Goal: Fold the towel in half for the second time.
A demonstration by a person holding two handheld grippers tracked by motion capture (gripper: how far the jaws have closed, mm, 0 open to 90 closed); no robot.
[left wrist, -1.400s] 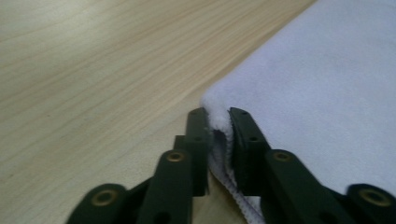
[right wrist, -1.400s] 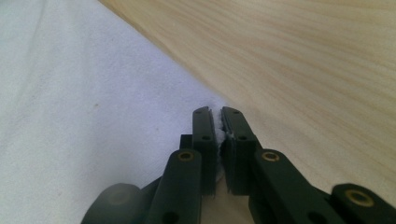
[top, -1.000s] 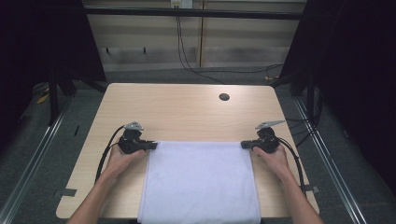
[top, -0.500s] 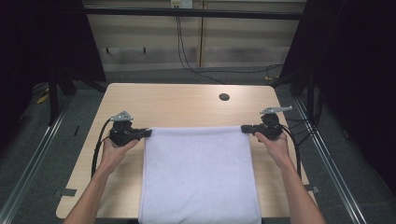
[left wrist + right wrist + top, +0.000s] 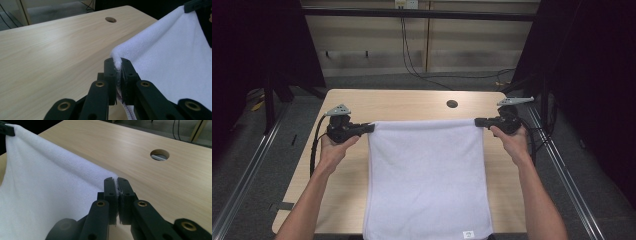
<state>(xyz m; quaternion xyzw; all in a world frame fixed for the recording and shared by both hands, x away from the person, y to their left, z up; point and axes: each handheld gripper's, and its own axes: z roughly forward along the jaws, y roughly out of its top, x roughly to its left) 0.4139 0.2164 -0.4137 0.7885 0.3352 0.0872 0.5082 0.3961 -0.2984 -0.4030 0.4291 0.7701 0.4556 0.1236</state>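
A white towel (image 5: 427, 175) hangs stretched between my two grippers above the wooden table (image 5: 412, 102); its lower edge, with a small label, drapes past the table's near edge. My left gripper (image 5: 371, 128) is shut on the towel's far left corner (image 5: 117, 58), the cloth pinched between the black jaws. On the other side, my right gripper (image 5: 478, 121) is shut on the far right corner (image 5: 110, 176). Both grippers are raised off the tabletop and point inward toward each other. The towel's top edge runs taut and level between them.
A round cable hole (image 5: 452, 104) sits in the table near its far edge, also seen as the hole (image 5: 159, 154) in the right gripper view. Dark frame posts stand at both sides of the table, and metal rails run along the floor.
Both hands have lifted, raising the towel's far edge off the table. The cloth that lay flat now hangs from the two held corners.
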